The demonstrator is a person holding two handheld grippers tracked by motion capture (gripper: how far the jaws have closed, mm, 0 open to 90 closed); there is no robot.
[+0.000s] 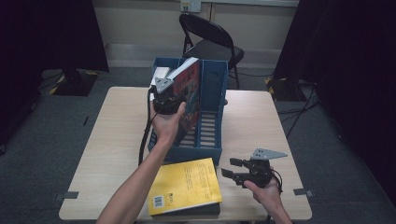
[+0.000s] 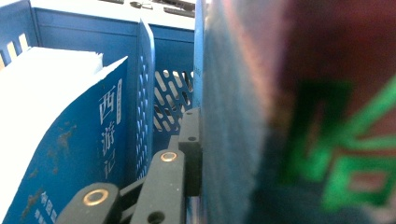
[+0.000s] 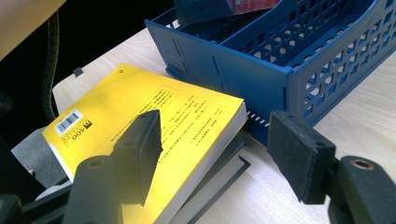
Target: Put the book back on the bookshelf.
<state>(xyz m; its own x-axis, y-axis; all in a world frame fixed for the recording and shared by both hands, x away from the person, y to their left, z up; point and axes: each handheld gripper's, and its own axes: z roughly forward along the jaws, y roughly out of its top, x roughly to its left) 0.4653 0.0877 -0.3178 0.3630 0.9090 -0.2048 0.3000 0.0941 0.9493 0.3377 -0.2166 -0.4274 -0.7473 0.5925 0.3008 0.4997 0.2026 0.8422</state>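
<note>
High view first: we count one blue file rack (image 1: 208, 122) on the table (image 1: 112, 135), one red-covered book (image 1: 189, 95) held upright over it, and two more books stacked at the near edge, a yellow book (image 1: 186, 185) on top of a dark book (image 1: 205, 209). The left gripper (image 1: 175, 95) is clamped on the red-covered book. The right gripper (image 1: 232, 169) rests beside the stack with its jaws spread wide and nothing between them.

In the left gripper view we find a fourth book that the high view barely shows: a blue book (image 2: 88, 154) standing in the rack's next slot, its spine reading 西游记. The red cover is blurred there; the green characters look unreadable to us.

The right gripper view gives the yellow book's barcode (image 3: 68, 121); its small print is too fine to read.
</note>
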